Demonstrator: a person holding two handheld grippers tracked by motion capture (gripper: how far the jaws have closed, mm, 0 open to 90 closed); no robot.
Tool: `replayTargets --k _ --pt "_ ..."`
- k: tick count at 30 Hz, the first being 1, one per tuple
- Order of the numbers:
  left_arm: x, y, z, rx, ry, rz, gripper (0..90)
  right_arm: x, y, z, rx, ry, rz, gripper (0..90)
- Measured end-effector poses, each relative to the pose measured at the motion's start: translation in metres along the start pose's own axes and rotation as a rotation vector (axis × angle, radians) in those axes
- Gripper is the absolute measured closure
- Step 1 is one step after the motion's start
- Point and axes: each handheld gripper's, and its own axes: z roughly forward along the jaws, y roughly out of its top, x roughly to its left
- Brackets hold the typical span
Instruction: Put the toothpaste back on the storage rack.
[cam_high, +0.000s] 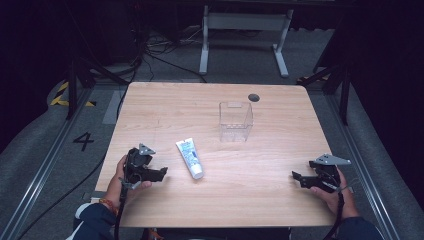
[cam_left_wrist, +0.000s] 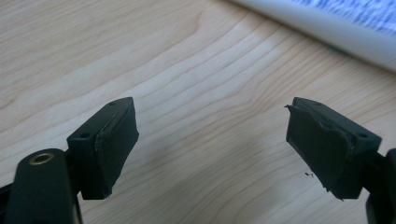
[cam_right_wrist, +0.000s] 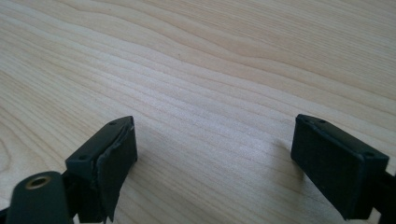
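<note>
High view: I hold the left gripper low over the near-left part of the wooden desk, its jaws pointing right toward a white tube. The tube lies flat on the desk, near the middle and slightly left, cap end toward me, just beside the left jaws but apart from them. A clear box stands upright farther back, right of the tube and well apart from it. A dark round grommet sits in the desk near the far edge, behind the box. I hold the right gripper low at the near-right edge, jaws pointing left, well apart from everything else.

Left gripper view: the left gripper has its jaws wide, with bare desk between them; the tube crosses the upper right corner, beyond the jaw tips.

Right gripper view: the right gripper has its jaws wide, holding nothing, over bare wood grain.
</note>
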Motion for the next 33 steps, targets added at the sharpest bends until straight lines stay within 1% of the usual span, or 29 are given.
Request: replayTargets --k 1,2,3,4,5,6,7,8,9,10,12,13,14,16,17,19,20,21,23,24,25,26,28,30,32,33 --pt "-0.003 0.004 -0.001 -0.005 -0.006 -0.006 17.2 0.0 0.0 0.0 0.0 0.0 0.0 14.7" --pt "-0.003 0.004 -0.001 -0.005 -0.006 -0.006 17.2 0.0 0.0 0.0 0.0 0.0 0.0 14.7" --pt "-0.005 0.009 -0.001 -0.016 -0.008 -0.013 17.2 0.0 0.0 0.0 0.0 0.0 0.0 14.6" --pt "-0.007 0.013 -0.001 -0.017 -0.015 -0.021 17.2 0.0 0.0 0.0 0.0 0.0 0.0 14.6" --pt "-0.012 0.022 0.0 -0.015 -0.01 -0.034 17.2 0.0 0.0 0.0 0.0 0.0 0.0 14.7" --pt "-0.012 0.022 0.0 -0.015 -0.01 -0.034 17.2 0.0 0.0 0.0 0.0 0.0 0.0 14.7" --pt "-0.016 0.028 0.002 -0.022 0.0 -0.038 17.2 0.0 0.0 0.0 0.0 0.0 0.0 14.7" --pt "-0.018 0.032 0.004 -0.02 -0.004 -0.038 17.3 0.0 0.0 0.0 0.0 0.0 0.0 14.6" --pt "-0.021 0.036 0.005 -0.017 -0.016 -0.041 17.6 0.0 0.0 0.0 0.0 0.0 0.0 14.6" --pt "-0.024 0.041 0.007 -0.017 -0.018 -0.04 17.5 0.0 0.0 0.0 0.0 0.0 0.0 14.6" --pt "-0.028 0.049 0.01 -0.015 -0.026 -0.051 17.5 0.0 0.0 0.0 0.0 0.0 0.0 14.7" --pt "-0.031 0.056 0.013 -0.013 -0.036 -0.065 17.5 0.0 0.0 0.0 0.0 0.0 0.0 14.7" --pt "-0.032 0.059 0.015 0.001 -0.035 -0.077 17.5 0.0 0.0 0.0 0.0 0.0 0.0 14.7" --pt "-0.033 0.065 0.02 0.026 -0.036 -0.122 18.6 0.0 0.0 0.0 0.0 0.0 0.0 14.7" --pt "-0.033 0.067 0.023 0.039 -0.036 -0.155 19.3 0.0 0.0 0.0 0.0 0.0 0.0 14.7" --pt "-0.032 0.071 0.029 0.051 -0.052 -0.187 19.9 0.0 0.0 0.0 0.0 0.0 0.0 14.7" --pt "-0.032 0.071 0.029 0.051 -0.052 -0.187 19.7 0.0 0.0 0.0 0.0 0.0 0.0 14.7" --pt "-0.033 0.074 0.034 0.06 -0.036 -0.207 19.6 0.0 0.0 0.0 0.0 0.0 0.0 14.6" --pt "-0.033 0.076 0.037 0.067 -0.033 -0.207 19.6 0.0 0.0 0.0 0.0 0.0 0.0 14.6" --pt "-0.034 0.077 0.041 0.077 -0.032 -0.226 19.6 0.0 0.0 0.0 0.0 0.0 0.0 14.6" --pt "-0.034 0.078 0.043 0.081 -0.032 -0.233 19.6 0.0 0.0 0.0 0.0 0.0 0.0 14.7" --pt "-0.036 0.08 0.046 0.091 -0.028 -0.24 19.5 0.0 0.0 0.0 0.0 0.0 0.0 14.7" --pt "-0.036 0.081 0.049 0.093 -0.027 -0.239 19.6 0.0 0.0 0.0 0.0 0.0 0.0 14.6" --pt "-0.039 0.084 0.055 0.104 -0.016 -0.258 19.2 0.0 0.0 0.0 0.0 0.0 0.0 14.6" --pt "-0.039 0.085 0.058 0.113 -0.015 -0.262 19.3 0.0 0.0 0.0 0.0 0.0 0.0 14.7" --pt "-0.04 0.086 0.061 0.119 -0.013 -0.279 19.3 0.0 0.0 0.0 0.0 0.0 0.0 14.6"
